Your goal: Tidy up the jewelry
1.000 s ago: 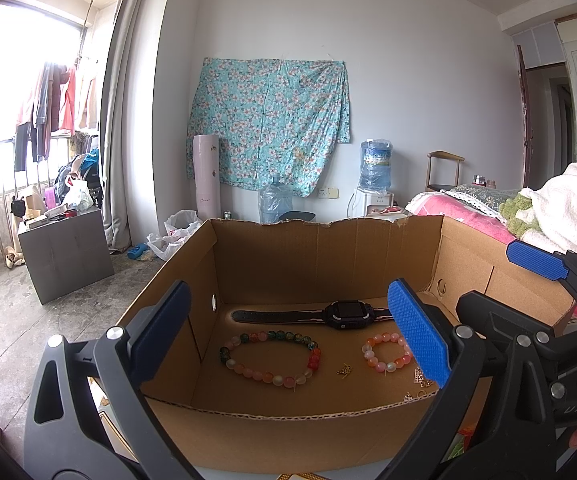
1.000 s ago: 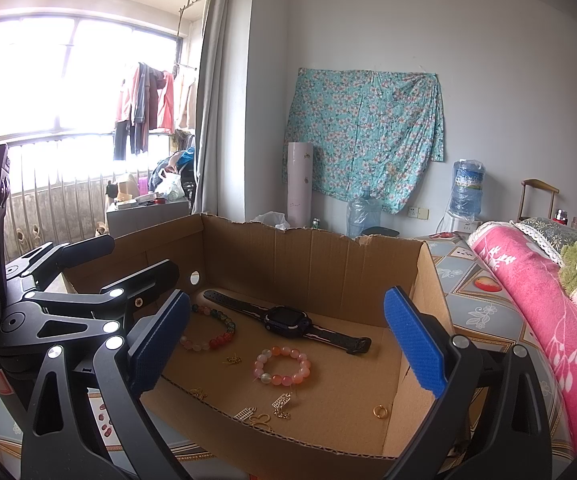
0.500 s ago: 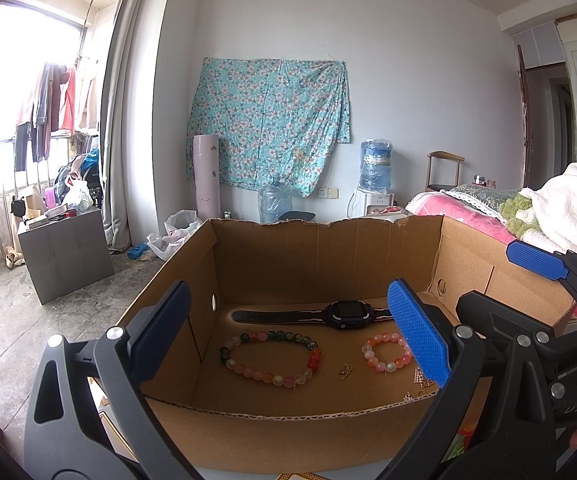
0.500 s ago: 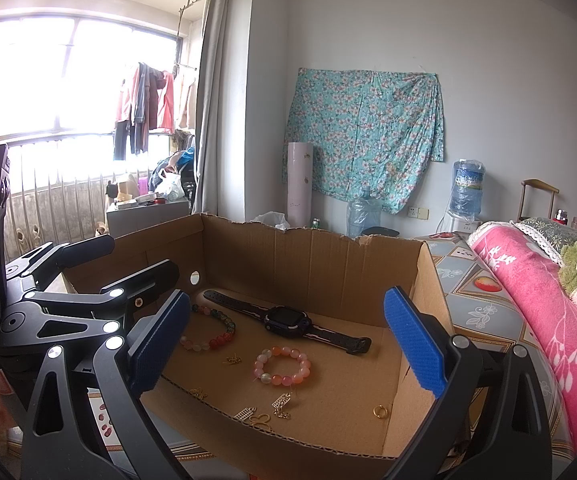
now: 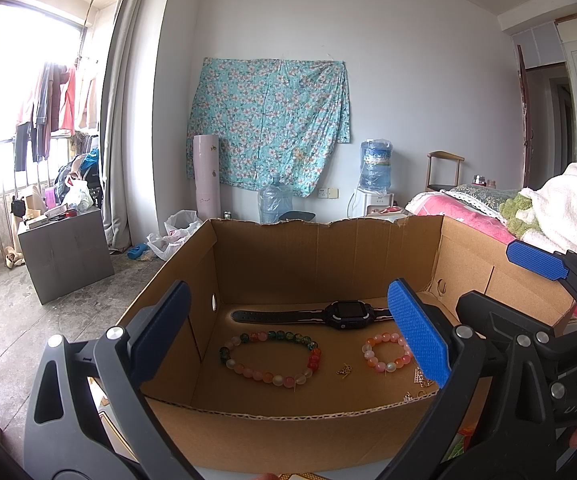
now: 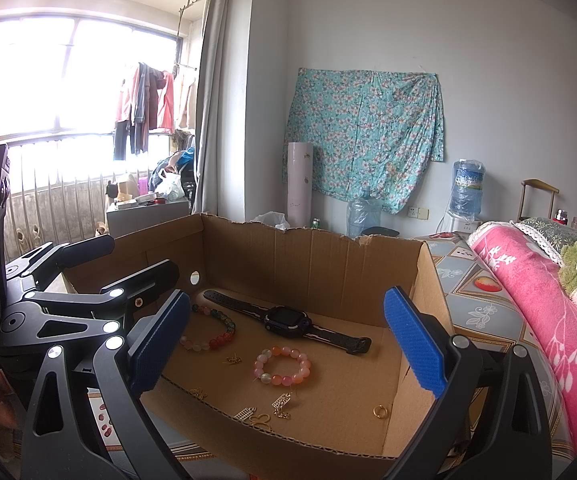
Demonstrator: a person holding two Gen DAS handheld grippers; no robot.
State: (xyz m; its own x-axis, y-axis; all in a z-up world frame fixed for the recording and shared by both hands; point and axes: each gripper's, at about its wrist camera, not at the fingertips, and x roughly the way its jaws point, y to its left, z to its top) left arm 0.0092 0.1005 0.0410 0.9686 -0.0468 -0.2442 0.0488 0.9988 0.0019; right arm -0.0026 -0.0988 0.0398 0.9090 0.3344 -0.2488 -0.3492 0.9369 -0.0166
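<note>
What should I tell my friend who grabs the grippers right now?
Left hand-held gripper: open, empty, held in front of the cardboard box.
Right hand-held gripper: open, empty, also in front of the box.
In the box: black smartwatch at the back, large bead bracelet, small pink bead bracelet, gold ring and small gold charms near the front edge.
Done: nothing looks sorted yet.
Left: pick up and arrange every piece.

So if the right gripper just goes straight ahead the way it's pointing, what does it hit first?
Probably the cardboard box's near wall; if the right gripper clears that, the small pink bead bracelet. Depth is unclear.
</note>
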